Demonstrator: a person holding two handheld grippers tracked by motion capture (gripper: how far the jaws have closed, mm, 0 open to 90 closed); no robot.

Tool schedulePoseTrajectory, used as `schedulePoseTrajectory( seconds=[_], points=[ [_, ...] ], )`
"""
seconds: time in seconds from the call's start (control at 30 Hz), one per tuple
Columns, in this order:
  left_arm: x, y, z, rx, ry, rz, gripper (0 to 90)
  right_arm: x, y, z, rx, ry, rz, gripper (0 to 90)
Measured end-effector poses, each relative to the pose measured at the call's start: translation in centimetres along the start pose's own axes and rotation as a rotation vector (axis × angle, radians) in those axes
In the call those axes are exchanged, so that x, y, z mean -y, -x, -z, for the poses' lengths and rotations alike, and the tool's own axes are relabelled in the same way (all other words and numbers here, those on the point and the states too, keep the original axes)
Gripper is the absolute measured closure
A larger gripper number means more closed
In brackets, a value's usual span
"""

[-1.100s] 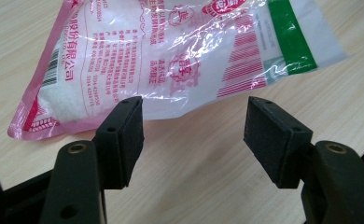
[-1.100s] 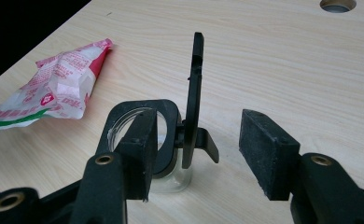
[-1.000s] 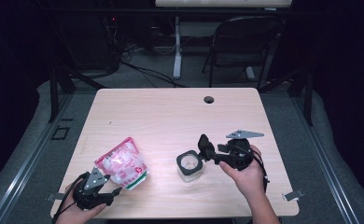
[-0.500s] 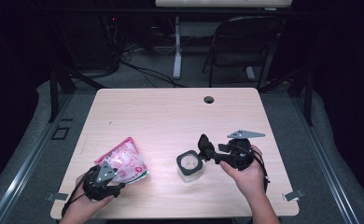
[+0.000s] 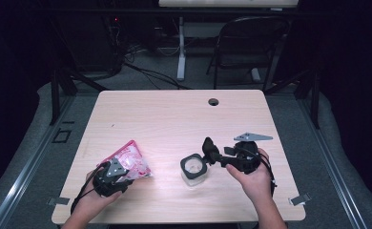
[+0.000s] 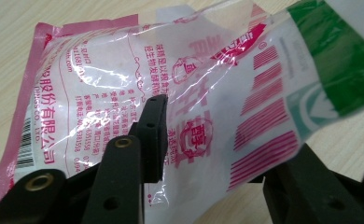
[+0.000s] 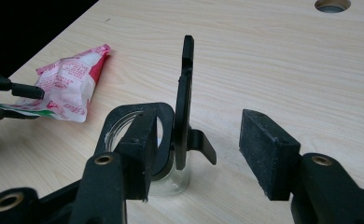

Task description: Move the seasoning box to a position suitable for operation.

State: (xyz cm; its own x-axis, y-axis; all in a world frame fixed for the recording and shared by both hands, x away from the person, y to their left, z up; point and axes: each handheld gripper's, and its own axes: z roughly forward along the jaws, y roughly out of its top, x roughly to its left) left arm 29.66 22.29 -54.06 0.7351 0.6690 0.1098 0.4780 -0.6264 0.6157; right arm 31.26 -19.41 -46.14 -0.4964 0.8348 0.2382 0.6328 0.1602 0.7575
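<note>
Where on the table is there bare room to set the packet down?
The table's whole far half is bare, from the packet and jar up to the cable hole. A smaller patch lies between packet and jar. The near edge is crowded by both grippers and hands.

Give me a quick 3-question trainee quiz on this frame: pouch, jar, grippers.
1. True or false: the left gripper is shut on the pink-and-white printed pouch.
2. Multiple choice: the glass jar with its black flip lid is
A) lying on its side
B) upright with the lid raised
C) upright with the lid closed
3. Fill in: the right gripper has one jaw on the jar's black ____ while the other jaw stands apart.

Key: 1 true; 2 B; 3 rim (collar).
</note>
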Motion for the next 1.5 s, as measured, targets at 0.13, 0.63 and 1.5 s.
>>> schedulePoseTrajectory(
  seconds=[0.13, 0.63, 1.5],
  points=[
    [0.1, -0.2, -0.2, 0.006, -0.002, 0.023, 67.1, 0.0, 0.0, 0.0, -0.001, 0.004, -0.001, 46.8],
    [0.0, -2.0, -0.7, 0.052, -0.008, 0.095, 85.4, 0.1, 0.4, 0.0, -0.013, 0.005, -0.018, 47.2],
    [-2.0, -4.4, 1.2, 0.093, -0.027, 0.143, 90.0, 0.1, 0.9, 0.4, -0.026, 0.01, -0.039, 47.6]
  ],
)
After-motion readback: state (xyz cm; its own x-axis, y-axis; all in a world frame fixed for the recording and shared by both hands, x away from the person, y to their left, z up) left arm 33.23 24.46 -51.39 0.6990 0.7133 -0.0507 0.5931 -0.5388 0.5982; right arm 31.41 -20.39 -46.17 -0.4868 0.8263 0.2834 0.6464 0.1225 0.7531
